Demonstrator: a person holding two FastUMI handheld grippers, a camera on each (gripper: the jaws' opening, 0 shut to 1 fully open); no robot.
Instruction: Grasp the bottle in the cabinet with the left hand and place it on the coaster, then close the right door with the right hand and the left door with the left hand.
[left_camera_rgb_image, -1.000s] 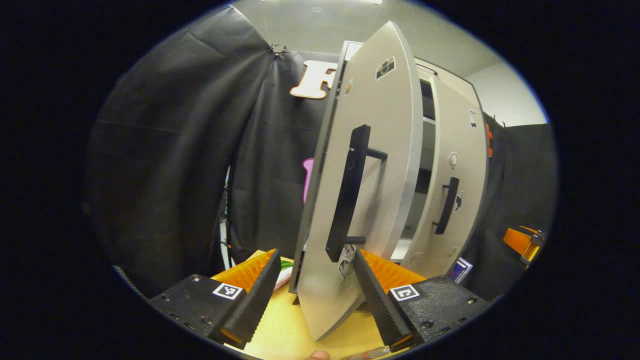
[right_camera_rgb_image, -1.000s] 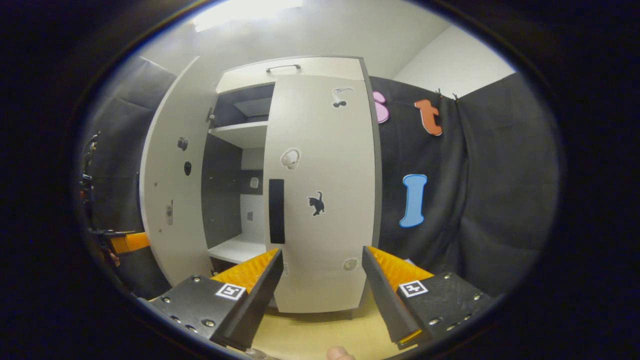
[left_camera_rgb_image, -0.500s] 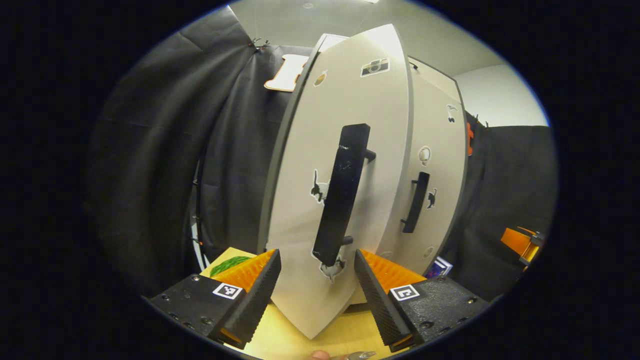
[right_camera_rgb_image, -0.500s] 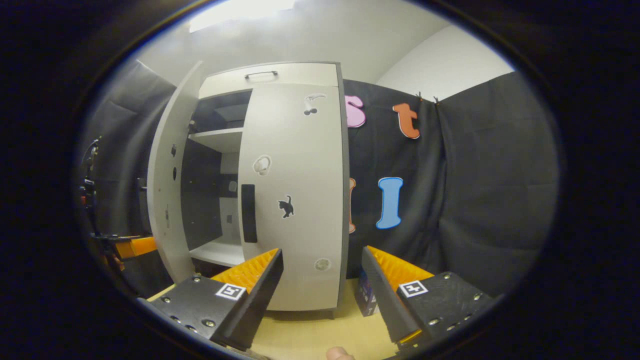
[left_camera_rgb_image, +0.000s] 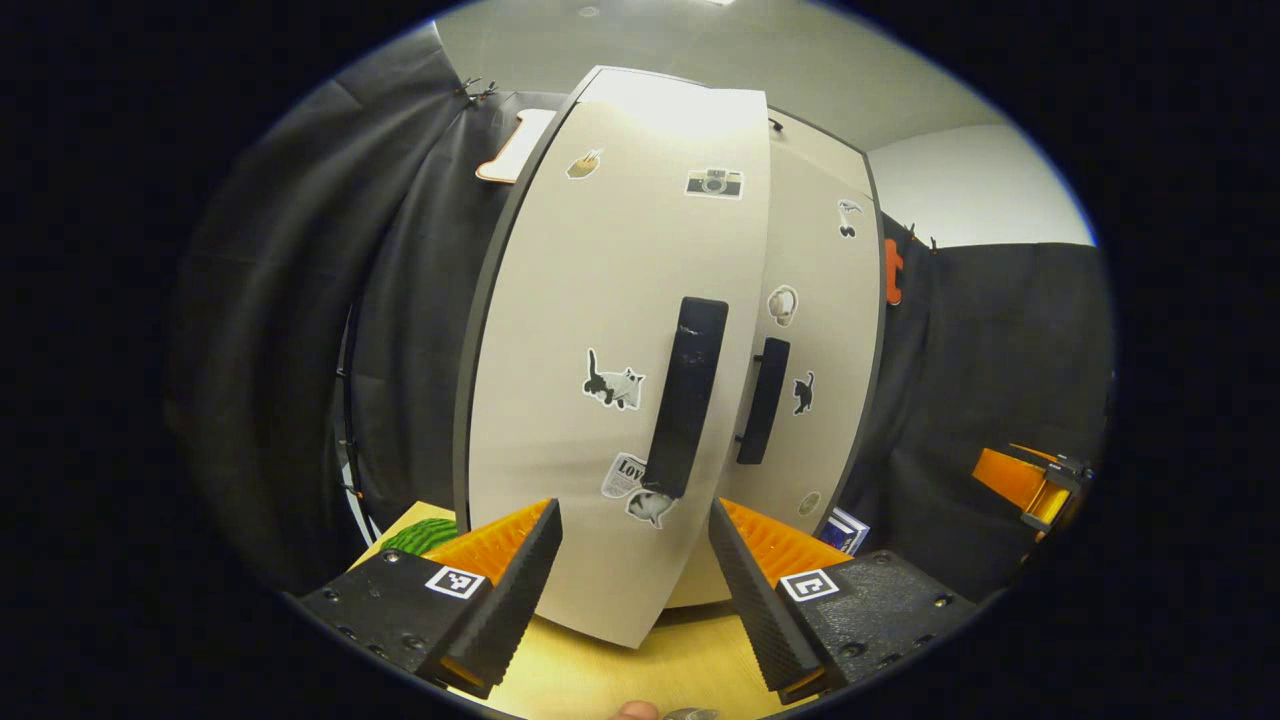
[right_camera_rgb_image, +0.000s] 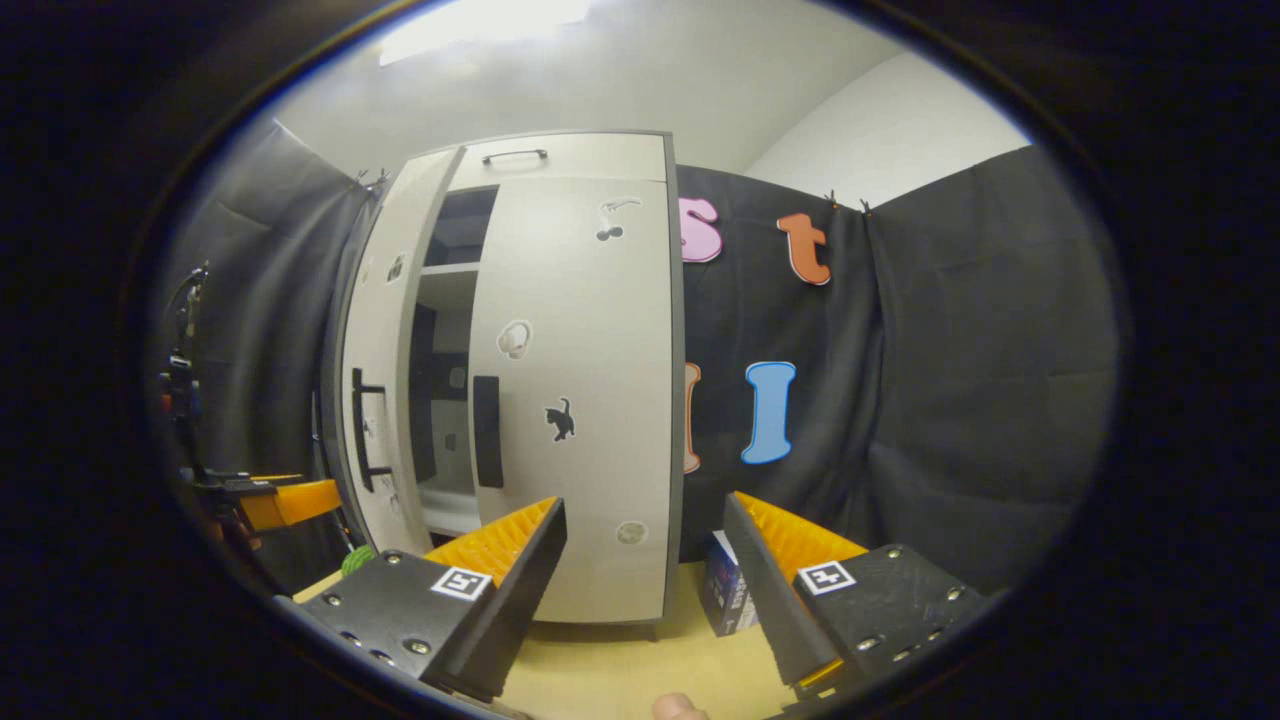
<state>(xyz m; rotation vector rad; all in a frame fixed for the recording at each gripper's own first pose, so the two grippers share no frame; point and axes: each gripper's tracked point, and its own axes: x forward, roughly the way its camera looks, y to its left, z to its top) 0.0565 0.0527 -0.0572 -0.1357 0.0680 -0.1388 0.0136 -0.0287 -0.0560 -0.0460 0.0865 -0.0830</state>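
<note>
Found the left gripper with jaws spread wide and empty, just in front of the pale grey left door, whose long black bar handle stood above and between them; that door hung ajar, nearly shut. Found the right gripper likewise wide and empty, back from the white two-door cabinet on the light wooden tabletop, facing the right door, which lay flat against the cabinet front. Saw through the gap between the doors a white shelf and a dark interior, contents too dim to tell, and a small blue box on the tabletop just beside the cabinet.
</note>
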